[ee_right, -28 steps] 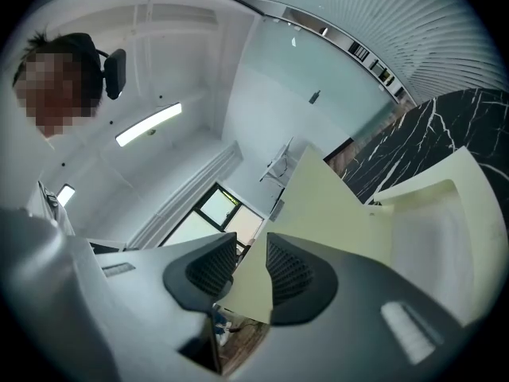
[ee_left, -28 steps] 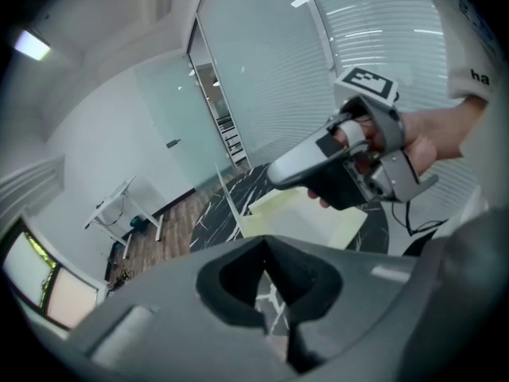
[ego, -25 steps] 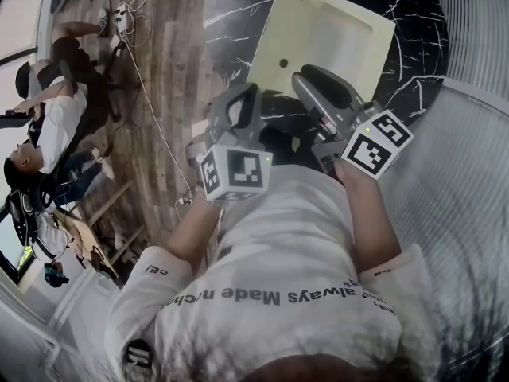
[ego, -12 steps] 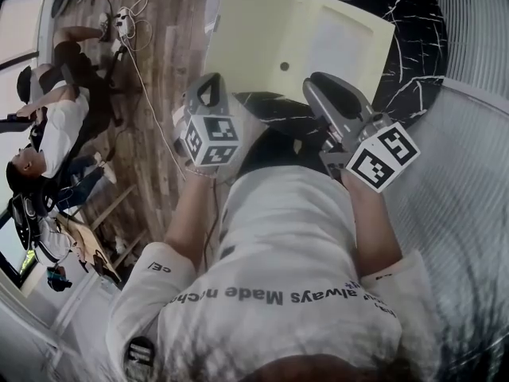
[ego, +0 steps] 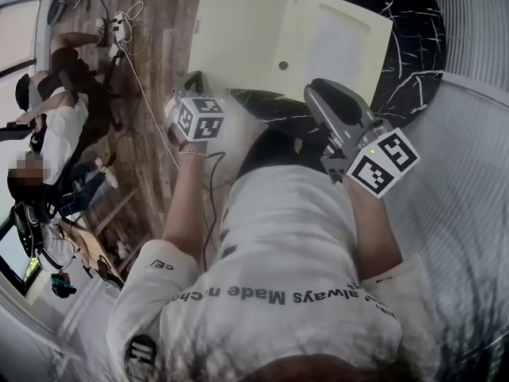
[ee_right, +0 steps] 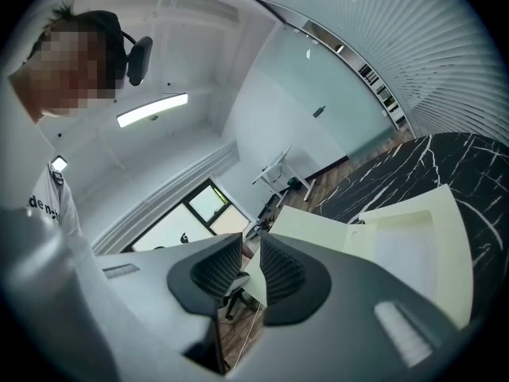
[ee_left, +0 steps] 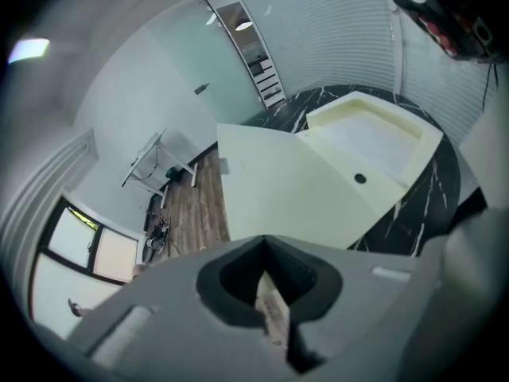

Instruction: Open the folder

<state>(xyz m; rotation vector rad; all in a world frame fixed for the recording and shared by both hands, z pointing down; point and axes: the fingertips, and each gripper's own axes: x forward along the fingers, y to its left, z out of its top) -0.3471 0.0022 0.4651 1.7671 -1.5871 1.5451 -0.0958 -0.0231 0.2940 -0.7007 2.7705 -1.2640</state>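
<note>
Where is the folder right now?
In the head view the folder lies open at top centre on the black marble table, its cover spread left past the table edge over the wooden floor.

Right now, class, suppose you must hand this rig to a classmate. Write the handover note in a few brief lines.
Left gripper: shut, empty, off the table near the cover's overhanging corner.
Right gripper: jaws slightly apart, just been closing, gripping nothing; it is by the folder's near edge.
Folder: on the black table, cover swung out to the left past the table's edge, inside exposed.
Done: the folder is open.
Left: probably only drawing both grippers clear.
</note>
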